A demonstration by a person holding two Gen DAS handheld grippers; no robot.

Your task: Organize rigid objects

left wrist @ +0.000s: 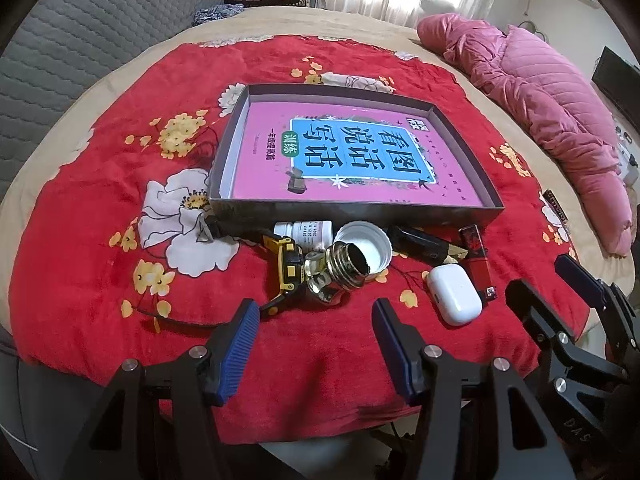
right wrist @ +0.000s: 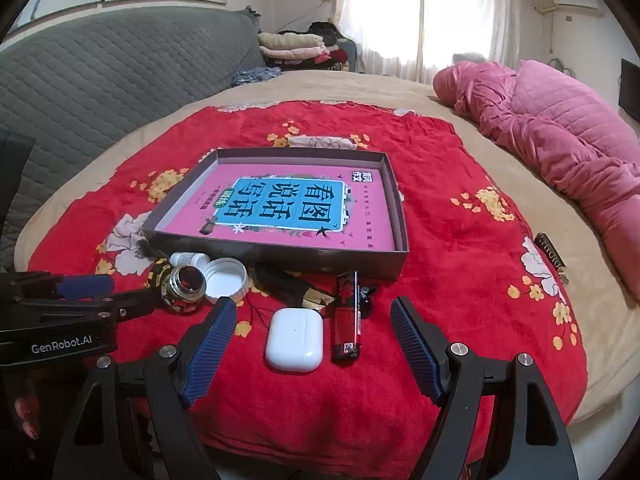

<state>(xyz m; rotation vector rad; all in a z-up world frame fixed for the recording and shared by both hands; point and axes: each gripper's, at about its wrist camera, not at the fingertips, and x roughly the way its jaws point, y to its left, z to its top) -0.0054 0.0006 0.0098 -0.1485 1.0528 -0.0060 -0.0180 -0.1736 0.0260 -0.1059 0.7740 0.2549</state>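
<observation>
We record one shallow grey cardboard tray [right wrist: 280, 258] lying on a fleecy red floral blanket [right wrist: 460, 280], a glossy pink book [right wrist: 304, 208] flat inside. Along its near wall: one smooth white earbud case [right wrist: 294, 340], one red lighter [right wrist: 347, 320], one white ribbed cap [right wrist: 226, 280], one glass jar [right wrist: 185, 288], one yellow-black watch [left wrist: 289, 268]. Our left gripper [left wrist: 316, 344] and right gripper [right wrist: 314, 350] both gape wide, empty.

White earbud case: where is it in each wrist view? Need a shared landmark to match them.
Left wrist: white earbud case sits lower right of centre, right of the left gripper, lying on the red blanket.
Right wrist: it sits just below centre, between the fingers of the right gripper.
Shared landmark: the red lighter lies immediately to the case's right in both views.
</observation>
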